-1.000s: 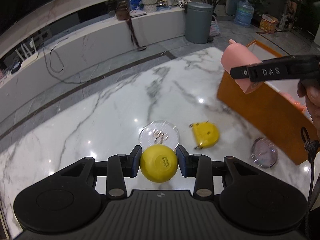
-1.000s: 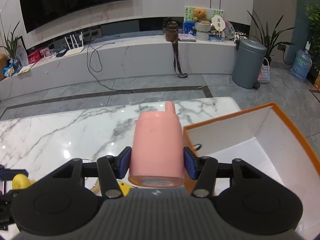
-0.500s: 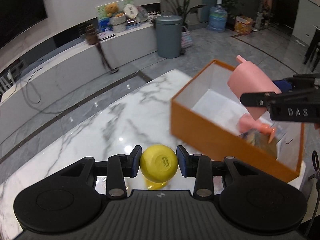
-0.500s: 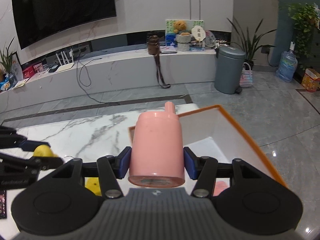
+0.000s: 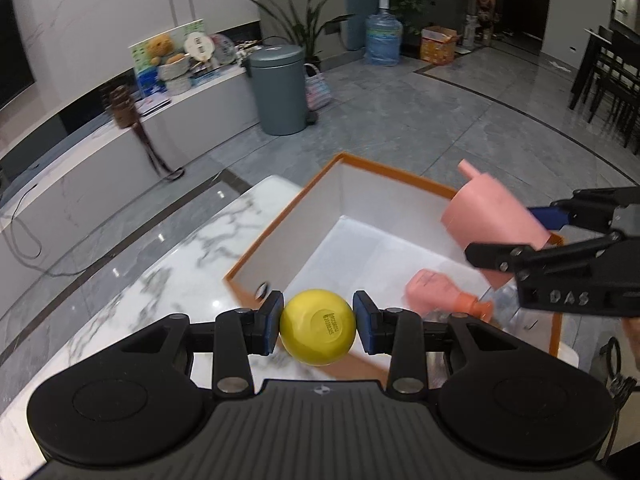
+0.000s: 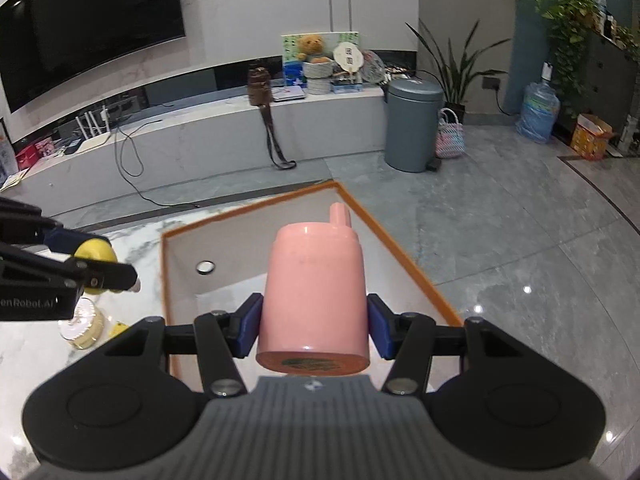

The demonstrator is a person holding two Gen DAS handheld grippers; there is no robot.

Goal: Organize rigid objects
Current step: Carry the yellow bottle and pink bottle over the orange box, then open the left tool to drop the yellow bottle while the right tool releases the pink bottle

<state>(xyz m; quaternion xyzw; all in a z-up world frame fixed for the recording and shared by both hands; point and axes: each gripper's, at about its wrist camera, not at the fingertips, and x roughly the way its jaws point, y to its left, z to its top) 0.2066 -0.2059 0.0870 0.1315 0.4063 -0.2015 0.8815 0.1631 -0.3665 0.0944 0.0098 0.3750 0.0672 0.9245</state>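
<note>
L jaws clamp yellow ball (image 5: 318, 326), R jaws pink cup (image 6: 314, 294); both over orange box (image 5: 280, 224).

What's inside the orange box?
A pink bottle with an orange cap lies on the white bottom of the orange box. The near part is hidden behind the right gripper and its pink cup.
</note>
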